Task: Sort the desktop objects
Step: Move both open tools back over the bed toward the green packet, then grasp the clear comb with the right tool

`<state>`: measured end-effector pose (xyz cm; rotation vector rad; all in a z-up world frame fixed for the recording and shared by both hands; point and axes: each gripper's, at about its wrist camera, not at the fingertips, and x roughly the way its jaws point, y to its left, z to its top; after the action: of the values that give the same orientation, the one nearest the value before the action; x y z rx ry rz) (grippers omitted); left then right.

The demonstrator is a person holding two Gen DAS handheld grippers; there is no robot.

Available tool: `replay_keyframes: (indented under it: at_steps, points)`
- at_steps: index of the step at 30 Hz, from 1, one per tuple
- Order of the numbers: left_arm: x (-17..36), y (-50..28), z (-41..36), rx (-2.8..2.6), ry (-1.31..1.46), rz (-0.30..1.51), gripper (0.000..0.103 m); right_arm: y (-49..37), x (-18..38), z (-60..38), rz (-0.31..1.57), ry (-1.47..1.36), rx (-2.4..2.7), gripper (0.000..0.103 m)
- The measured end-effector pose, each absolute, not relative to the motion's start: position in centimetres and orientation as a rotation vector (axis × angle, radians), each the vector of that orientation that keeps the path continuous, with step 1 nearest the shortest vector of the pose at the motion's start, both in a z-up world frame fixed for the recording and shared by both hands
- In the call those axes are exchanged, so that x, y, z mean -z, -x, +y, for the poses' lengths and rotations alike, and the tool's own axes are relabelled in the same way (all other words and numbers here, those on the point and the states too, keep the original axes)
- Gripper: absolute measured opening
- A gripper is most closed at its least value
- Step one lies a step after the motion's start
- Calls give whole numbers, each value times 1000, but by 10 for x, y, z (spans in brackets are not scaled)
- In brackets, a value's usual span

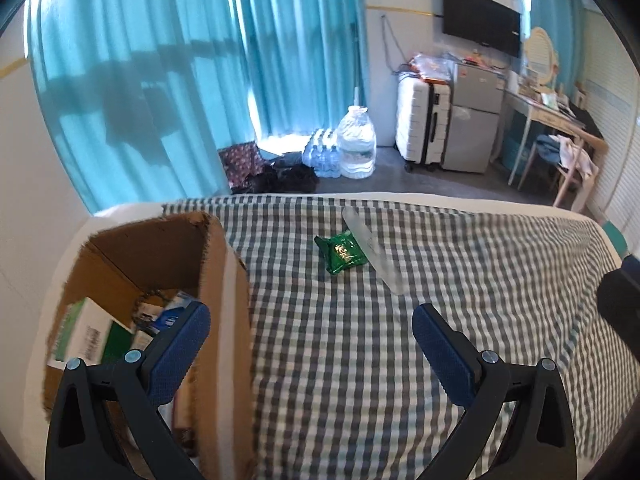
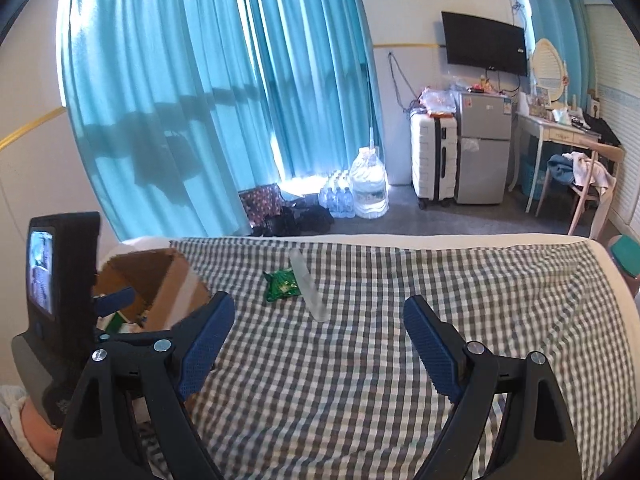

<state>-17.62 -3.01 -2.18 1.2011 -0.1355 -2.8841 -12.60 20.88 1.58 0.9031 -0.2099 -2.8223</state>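
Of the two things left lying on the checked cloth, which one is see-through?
The long clear plastic piece, lying just right of the green packet, which is opaque, crinkled and shiny.

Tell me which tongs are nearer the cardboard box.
Left. The left tongs are open with one finger over the box opening; the right tongs are open over the checked cloth, beside the box.

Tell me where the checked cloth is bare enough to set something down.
Bare: the checked cloth right of the clear strip, and the near stretch before both tongs. Crowded: the cardboard box at left, part-filled; the green packet lies beside the strip.
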Motion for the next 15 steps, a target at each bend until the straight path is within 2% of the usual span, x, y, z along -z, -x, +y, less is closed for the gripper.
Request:
replay_keyframes:
  at_steps: [2, 10, 15]
  points:
    - [35, 192, -30, 2843, -1222, -129, 103, 150, 5, 221, -277, -948, 2770, 87]
    - [95, 249, -30, 2732, -1281, -149, 103, 224, 69, 236, -314, -1097, 2704, 87]
    - [135, 265, -26, 2703, -1271, -282, 103, 271, 97, 207, -220, -1140, 2628, 83]
